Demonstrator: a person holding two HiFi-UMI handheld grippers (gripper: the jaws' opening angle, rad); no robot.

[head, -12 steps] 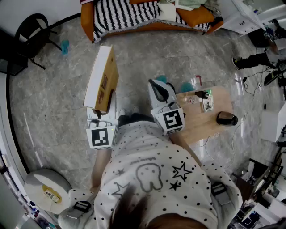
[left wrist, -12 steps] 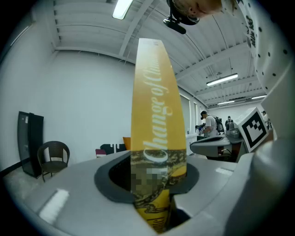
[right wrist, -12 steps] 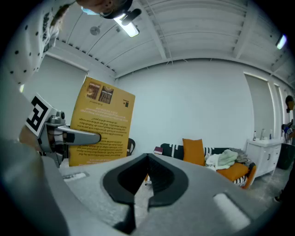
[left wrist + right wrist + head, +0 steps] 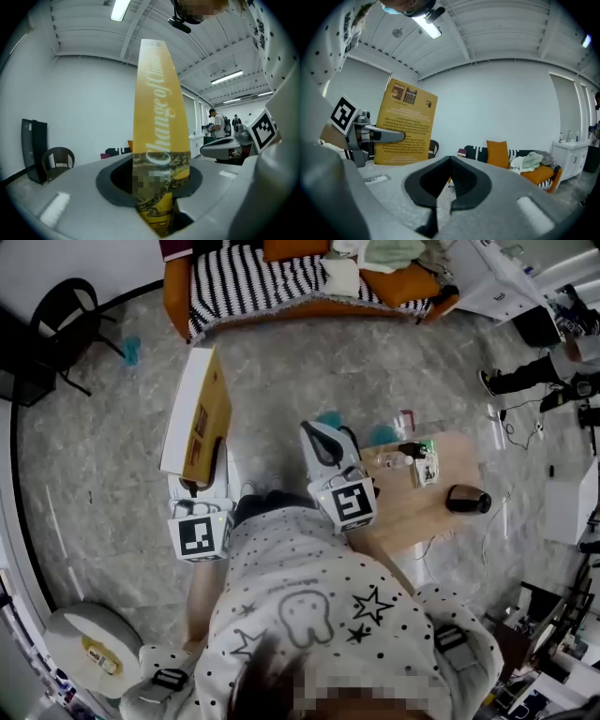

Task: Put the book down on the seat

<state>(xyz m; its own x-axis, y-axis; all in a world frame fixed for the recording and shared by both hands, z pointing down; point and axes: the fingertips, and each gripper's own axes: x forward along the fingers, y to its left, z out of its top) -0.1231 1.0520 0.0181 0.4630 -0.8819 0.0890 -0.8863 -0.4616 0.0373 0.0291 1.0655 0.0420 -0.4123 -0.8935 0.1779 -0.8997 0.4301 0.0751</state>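
Shifted slightly left across the head view since the earlier frame: book (image 4: pixel 199 413), left tongs (image 4: pixel 199 482), right tongs (image 4: pixel 317 435), and the small wooden tabletop (image 4: pixel 412 512) with them. Same grip, same on-edge pose as before.

Clamping the book's lower end in the left tongs (image 4: pixel 157 187); from the left gripper view, book (image 4: pixel 158 108) spine-on, yellow, rising straight up out of the jaws, jaws tight on either side. Holding it on edge in the air above grey marbled floor (image 4: pixel 112 456), well apart from the striped sofa (image 4: pixel 248 277) at the top of the head view. Not down on the seat yet.

Keeping the right tongs (image 4: pixel 449 180) together with nothing between them, just right of the book and apart from it. Looking along them in the right gripper view: book (image 4: pixel 405 126) showing its yellow back cover off to the left with the left tongs across its lower part, sofa (image 4: pixel 476 151) and an orange cushion (image 4: pixel 497 152) ahead past the closed tips.

Also in the head view: black chair (image 4: pixel 66 320) upper left, round grey stool (image 4: pixel 89 638) lower left, black object (image 4: pixel 466 500) on the tabletop, another person's leg (image 4: pixel 525 371) at the right edge
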